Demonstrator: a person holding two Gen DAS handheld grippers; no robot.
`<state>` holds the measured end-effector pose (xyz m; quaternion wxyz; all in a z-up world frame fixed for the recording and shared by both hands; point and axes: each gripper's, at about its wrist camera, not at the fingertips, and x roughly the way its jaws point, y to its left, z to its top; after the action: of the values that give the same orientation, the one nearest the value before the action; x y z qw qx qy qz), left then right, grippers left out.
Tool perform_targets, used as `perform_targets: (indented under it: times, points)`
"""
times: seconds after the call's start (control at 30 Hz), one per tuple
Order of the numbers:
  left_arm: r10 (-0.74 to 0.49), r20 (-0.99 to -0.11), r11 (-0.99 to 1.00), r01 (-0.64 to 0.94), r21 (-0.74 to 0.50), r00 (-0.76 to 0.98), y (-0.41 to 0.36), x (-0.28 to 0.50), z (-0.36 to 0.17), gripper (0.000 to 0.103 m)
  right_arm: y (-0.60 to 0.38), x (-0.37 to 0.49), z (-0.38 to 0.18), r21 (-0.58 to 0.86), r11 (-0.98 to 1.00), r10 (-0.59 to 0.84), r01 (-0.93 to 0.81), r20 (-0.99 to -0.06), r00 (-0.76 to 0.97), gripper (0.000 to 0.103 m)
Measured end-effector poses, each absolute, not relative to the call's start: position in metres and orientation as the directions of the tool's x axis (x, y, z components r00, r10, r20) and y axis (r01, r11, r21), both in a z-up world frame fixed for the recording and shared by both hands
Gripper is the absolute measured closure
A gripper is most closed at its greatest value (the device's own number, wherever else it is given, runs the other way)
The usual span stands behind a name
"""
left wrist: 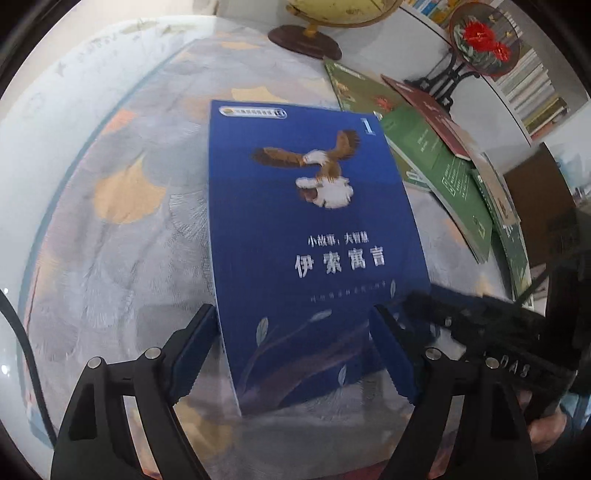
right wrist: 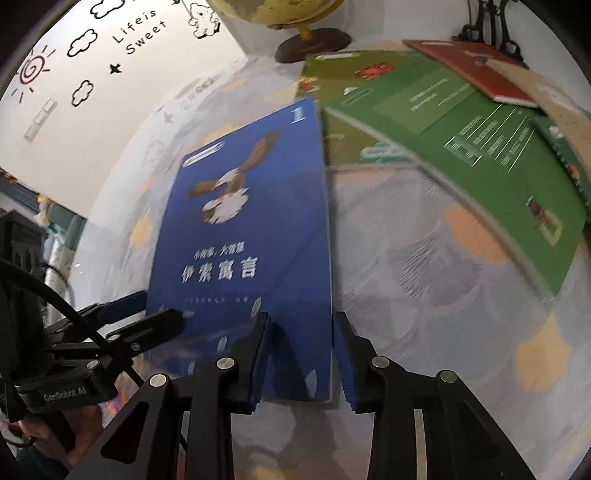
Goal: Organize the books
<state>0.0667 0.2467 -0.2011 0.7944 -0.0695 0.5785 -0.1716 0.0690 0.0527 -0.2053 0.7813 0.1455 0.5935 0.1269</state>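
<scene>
The blue book lies flat on the patterned table, apart from the overlapping green and red books near the globe, probably singled out for stacking; the left claw stands wide apart, straddling its near end without pressing; the right claw is narrow, its jaws flanking the book's right edge, though blur hides whether they pinch it; likely both steady it for lifting.

Yellow globe on brown stand, flower-painted round fan, patterned tablecloth, wall decals
</scene>
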Motion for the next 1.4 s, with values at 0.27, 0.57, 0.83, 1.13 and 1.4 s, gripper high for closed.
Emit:
perform_targets:
  times: [0.27,0.57,0.83,1.13,1.4]
  points:
    - [-0.527,-0.818,0.849,0.098,-0.519,0.231,0.272,0.047,-0.205,0.025,0.032,0.041,-0.209,0.478,0.878,0.464,0.007,-0.854,0.236,0.069]
    - [-0.302,-0.926,0.953,0.062,-0.296,0.228,0.250,0.032,-0.203,0.041,0.033,0.024,-0.205,0.429,0.901,0.433,-0.066,-0.873,0.223,0.074]
    - [-0.381,-0.881,0.924,0.090,-0.372,0.281,0.248,0.022,-0.192,0.040,0.036,0.018,-0.210,0.466,0.882,0.469,-0.071,-0.856,0.217,0.073]
    - [-0.630,-0.746,0.777,0.180,-0.603,0.215,0.261,0.037,-0.184,0.043,0.012,0.020,-0.224,0.616,0.782,0.582,0.099,-0.777,0.241,0.072]
    - [-0.730,-0.677,0.683,0.137,-0.717,0.093,0.251,0.053,-0.214,0.082,0.018,0.011,-0.213,0.565,0.808,0.517,0.164,-0.815,0.262,0.070]
